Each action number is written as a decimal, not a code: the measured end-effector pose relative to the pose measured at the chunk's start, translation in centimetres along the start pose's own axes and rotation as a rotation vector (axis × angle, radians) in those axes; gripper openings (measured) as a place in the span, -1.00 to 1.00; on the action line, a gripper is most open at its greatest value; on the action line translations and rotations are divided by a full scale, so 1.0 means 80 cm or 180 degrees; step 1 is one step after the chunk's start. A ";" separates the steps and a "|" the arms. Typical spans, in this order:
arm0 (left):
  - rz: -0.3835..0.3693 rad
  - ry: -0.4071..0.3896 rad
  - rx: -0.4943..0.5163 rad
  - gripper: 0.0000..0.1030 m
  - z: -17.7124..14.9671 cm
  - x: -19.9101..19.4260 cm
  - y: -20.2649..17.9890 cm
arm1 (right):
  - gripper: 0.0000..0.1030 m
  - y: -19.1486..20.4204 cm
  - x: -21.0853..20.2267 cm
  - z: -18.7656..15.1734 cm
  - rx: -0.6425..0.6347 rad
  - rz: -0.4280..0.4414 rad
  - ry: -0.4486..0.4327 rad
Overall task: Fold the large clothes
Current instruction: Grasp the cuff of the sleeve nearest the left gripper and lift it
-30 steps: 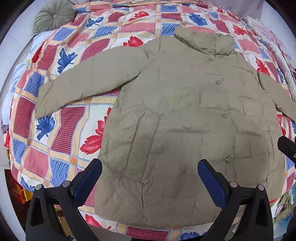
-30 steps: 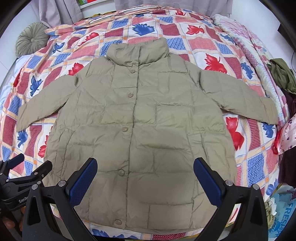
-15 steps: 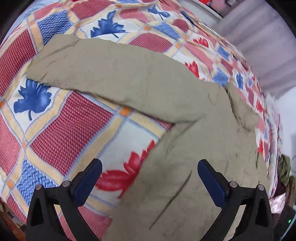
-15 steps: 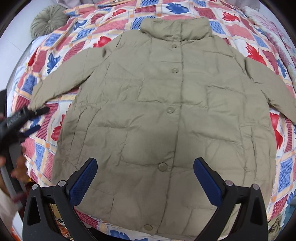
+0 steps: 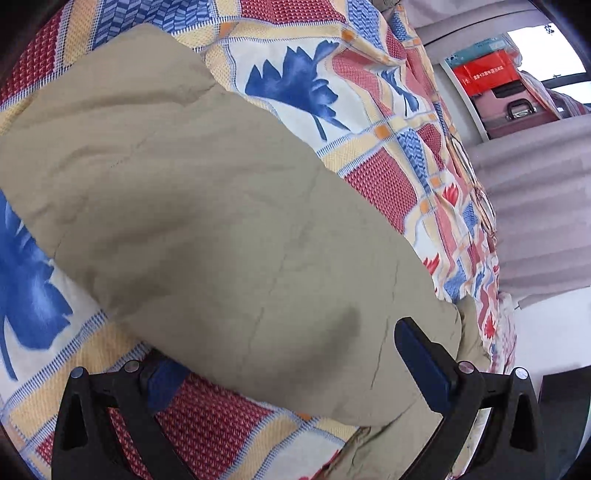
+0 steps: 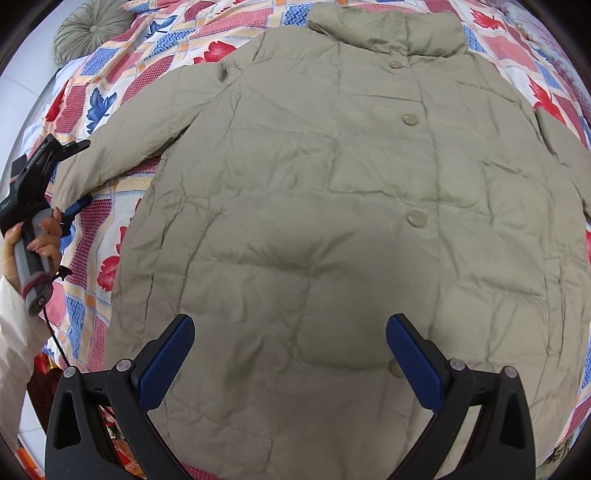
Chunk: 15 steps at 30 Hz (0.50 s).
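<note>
Your khaki padded jacket (image 6: 351,221) lies face up and buttoned on the patchwork quilt (image 6: 92,122), collar toward the far side, sleeves spread to either side. Since half a second ago, your left gripper (image 5: 291,358) has closed in on the jacket's sleeve (image 5: 177,206): where the sleeve then lay well ahead of the fingers, it now fills the left wrist view and passes between them, one blue pad tucked under its near edge against the quilt, the other above the fabric. The jaws are spread wide, not yet pinching the cloth. From the right wrist view you can see that same left gripper (image 6: 70,177) at the cuff, one finger above it and one below, your hand (image 6: 37,236) on the grip. Your right gripper (image 6: 290,354) has moved closer to the jacket's lower front than it was, so the body looks larger and the hem has slipped below the fingers; its jaws stand wide apart, holding nothing. A round green cushion (image 6: 92,29) sits at the quilt's far corner.
</note>
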<state>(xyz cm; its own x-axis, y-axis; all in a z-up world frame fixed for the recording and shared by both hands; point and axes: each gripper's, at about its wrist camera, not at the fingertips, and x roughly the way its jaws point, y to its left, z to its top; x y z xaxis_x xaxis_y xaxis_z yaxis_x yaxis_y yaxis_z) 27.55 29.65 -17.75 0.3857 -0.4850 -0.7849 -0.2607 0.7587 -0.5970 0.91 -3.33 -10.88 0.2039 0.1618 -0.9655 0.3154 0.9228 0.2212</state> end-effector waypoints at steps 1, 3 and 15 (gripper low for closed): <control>0.0009 -0.0054 0.0011 1.00 0.006 -0.002 0.000 | 1.00 0.004 0.000 0.004 0.0000 0.0001 -0.0038; 0.0074 -0.0194 0.0071 1.00 0.018 -0.009 -0.005 | 1.00 0.010 -0.001 0.013 0.0008 0.0023 -0.0112; 0.0526 -0.0550 0.0598 -0.88 0.050 -0.032 -0.031 | 0.84 0.076 0.026 0.130 0.0103 0.0381 -0.0604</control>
<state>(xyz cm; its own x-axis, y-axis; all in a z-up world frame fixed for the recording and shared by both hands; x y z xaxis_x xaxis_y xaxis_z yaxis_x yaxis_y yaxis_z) 30.75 30.74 -13.55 0.5008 -0.2794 -0.8192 -0.1703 0.8961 -0.4098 12.85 -1.03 -10.10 0.4114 0.1980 -0.8897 0.3075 0.8887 0.3399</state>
